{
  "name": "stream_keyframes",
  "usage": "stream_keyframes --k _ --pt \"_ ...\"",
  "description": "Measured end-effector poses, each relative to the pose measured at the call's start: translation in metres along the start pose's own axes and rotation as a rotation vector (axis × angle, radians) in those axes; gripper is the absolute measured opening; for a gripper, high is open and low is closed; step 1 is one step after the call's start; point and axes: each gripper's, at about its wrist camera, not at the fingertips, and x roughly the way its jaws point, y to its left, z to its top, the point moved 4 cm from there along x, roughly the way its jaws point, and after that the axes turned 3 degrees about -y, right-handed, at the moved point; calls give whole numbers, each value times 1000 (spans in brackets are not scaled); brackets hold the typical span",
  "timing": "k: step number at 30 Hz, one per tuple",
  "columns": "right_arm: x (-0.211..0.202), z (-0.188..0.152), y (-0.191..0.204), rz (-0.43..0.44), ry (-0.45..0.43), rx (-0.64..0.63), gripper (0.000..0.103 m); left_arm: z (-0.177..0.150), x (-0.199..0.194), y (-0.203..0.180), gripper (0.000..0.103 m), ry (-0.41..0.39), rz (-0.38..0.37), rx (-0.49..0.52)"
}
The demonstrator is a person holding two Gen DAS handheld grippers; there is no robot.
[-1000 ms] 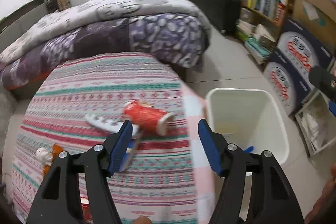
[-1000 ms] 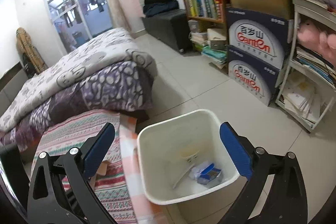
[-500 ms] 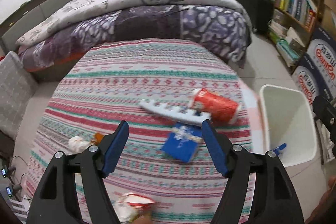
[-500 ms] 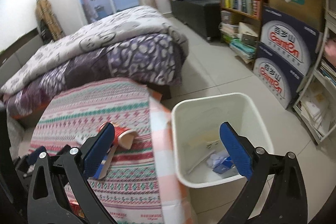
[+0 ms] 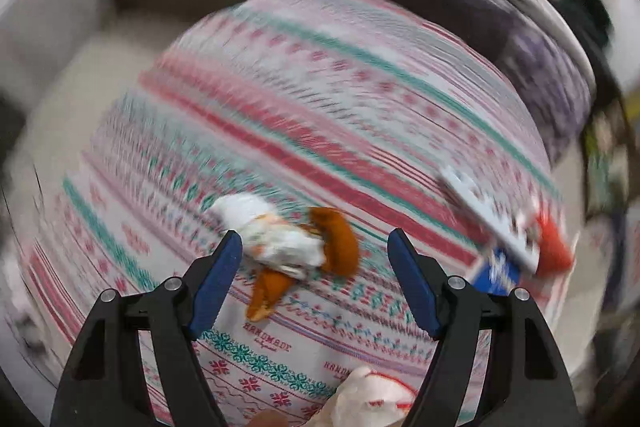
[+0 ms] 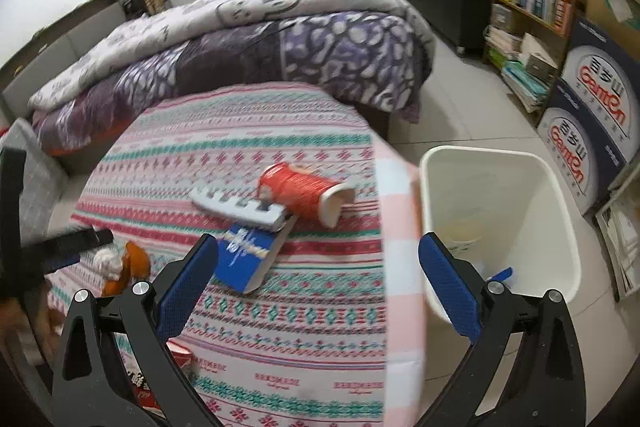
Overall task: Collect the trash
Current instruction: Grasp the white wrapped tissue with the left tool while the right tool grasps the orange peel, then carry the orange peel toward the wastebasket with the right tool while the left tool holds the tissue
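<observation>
At the near edge of the counter point(image 6: 304, 347), which wears a striped patterned cloth, a crinkled red-and-white wrapper point(image 5: 368, 401) lies just under the left gripper point(image 5: 314, 263). That gripper has just been widening its jaws and nothing is clamped in them. Framed between its blue pads, near the counter's left edge, sits a crumpled white tissue point(image 5: 276, 239) touching pieces of orange peel point(image 5: 340, 243). The tissue looks feather-light and soft, so it should squash to almost nothing; pinching it across the bulky middle seems safest. The peel looks curled, leathery and possibly slick on the inside, so a bite across its thick curve would likely hold better than at a thin tip.

The right gripper point(image 6: 316, 287) hangs released and empty over the counter's right half. Beyond it lies a flat blue carton point(image 6: 246, 259), probably light and stiff enough to take by an edge. A grey perforated plastic strip point(image 6: 240, 209) overlaps it, and a red paper cup point(image 6: 300, 193) rests on its side against the strip; the cup would crush easily, so gripping across the rim seems sensible. The white bin point(image 6: 496, 227) stands on the floor beside the counter's right edge, some scraps already inside.
</observation>
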Motion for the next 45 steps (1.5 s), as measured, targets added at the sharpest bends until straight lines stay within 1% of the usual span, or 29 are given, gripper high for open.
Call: stream_keyframes --k 1,3,7,9,10,12,13,14,15,17,19,22,24,26,27,29,30,31,32,33,34,36,38,41,43,44,45 --pt "2 -1 4 9 5 -8 96 3 5 11 73 24 -22 -62" --pt "6 -3 14 36 17 -21 96 7 15 28 71 67 -59 -156" --pt "17 -9 38 110 51 -64 96 5 37 50 64 155 -132 -294" --pt "21 -12 49 131 66 -95 96 4 46 56 60 187 -161 -341" --pt "23 -14 56 144 75 -112 96 3 49 57 55 201 -176 -356" --pt "28 -21 67 166 98 -136 96 3 55 55 53 214 -194 -369" --pt "31 -24 73 177 114 -146 96 2 57 53 49 218 -201 -364" --pt "34 -26 77 187 129 -153 96 2 58 52 40 222 -205 -356" --pt "37 -29 84 199 146 -163 96 2 57 51 40 223 -210 -347" --pt "43 -31 94 215 158 -182 96 5 50 49 39 196 -209 -320" --pt "47 -33 104 228 164 -204 96 11 36 49 39 141 -204 -270" --pt "54 -34 120 263 180 -222 95 16 17 52 39 89 -196 -224" --pt "58 -33 131 285 185 -234 94 22 -2 55 39 29 -151 -160" --pt "64 -31 145 309 191 -263 88 27 -14 56 39 -25 -111 -102" --pt "67 -32 152 325 202 -275 86 31 -25 56 39 -70 -84 -61" --pt "72 -33 163 352 225 -295 77 36 -36 64 40 -120 -54 -19" --pt "76 -34 170 360 239 -311 75 38 -43 64 40 -152 -30 11" --pt "81 -34 176 365 255 -332 73 39 -46 67 40 -165 -22 22" --pt "88 -35 183 366 271 -352 68 39 -48 67 40 -174 -19 31" --pt "92 -35 187 364 280 -364 65 40 -49 68 40 -172 -32 31" --pt "97 -36 191 364 294 -380 64 41 -49 69 40 -166 -45 28" --pt "103 -38 198 374 317 -410 64 43 -47 70 40 -151 -67 16" --pt "110 -40 203 368 332 -446 62 43 -44 71 40 -138 -75 11" --pt "119 -44 210 385 369 -463 53 41 -40 71 40 -124 -78 11" --pt "125 -44 212 399 381 -450 44 42 -39 75 40 -121 -80 6" --pt "126 -44 213 412 385 -438 32 42 -40 76 40 -121 -80 2" --pt "127 -44 213 419 387 -427 26 42 -39 78 40 -121 -80 -3"
